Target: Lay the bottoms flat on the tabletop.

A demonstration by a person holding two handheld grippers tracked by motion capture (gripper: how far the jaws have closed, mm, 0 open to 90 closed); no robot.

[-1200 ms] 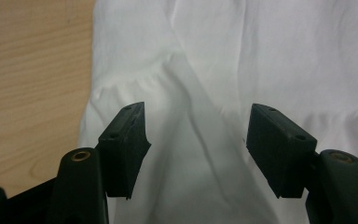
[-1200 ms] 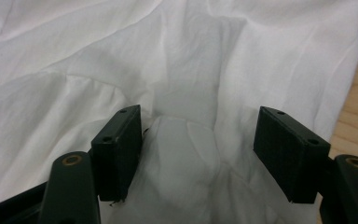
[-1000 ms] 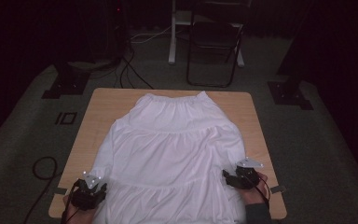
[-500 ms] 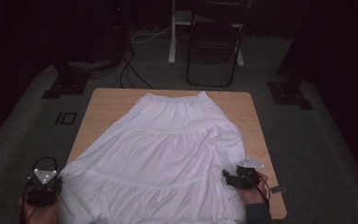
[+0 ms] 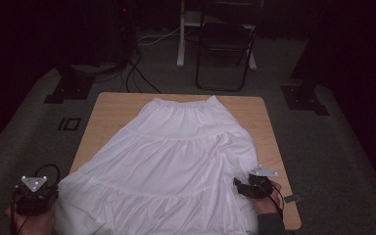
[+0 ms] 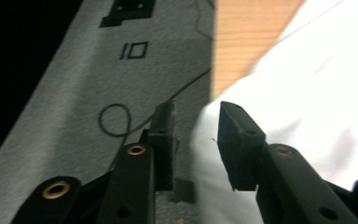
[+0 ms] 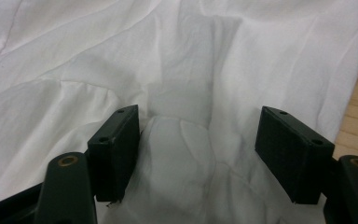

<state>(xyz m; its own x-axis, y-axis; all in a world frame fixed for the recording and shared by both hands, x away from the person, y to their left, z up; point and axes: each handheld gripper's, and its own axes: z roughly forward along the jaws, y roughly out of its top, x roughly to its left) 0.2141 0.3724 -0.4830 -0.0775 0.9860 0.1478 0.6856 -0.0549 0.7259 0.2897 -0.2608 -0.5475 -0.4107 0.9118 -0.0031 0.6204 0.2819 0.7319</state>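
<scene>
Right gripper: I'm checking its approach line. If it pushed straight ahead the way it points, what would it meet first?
Most likely the white skirt: a raised fold of it lies between the open jaws of the right gripper, with more cloth beyond. Exact depth is unclear.

— Is there any writing to read here?

— One mark. On the grey floor (image 5: 39, 147), left of the counter (image 5: 103, 112), stand dark characters that read like "10" (image 5: 69, 124), or perhaps "IO".

— Does it show anywhere closer?

— Yes, in the left gripper view the same mark (image 6: 134, 50) lies on the floor, with a dark plate (image 6: 129, 11) just beyond it.

— Anything on the cloth or the counter?

— No label or brand can be read there.
</scene>
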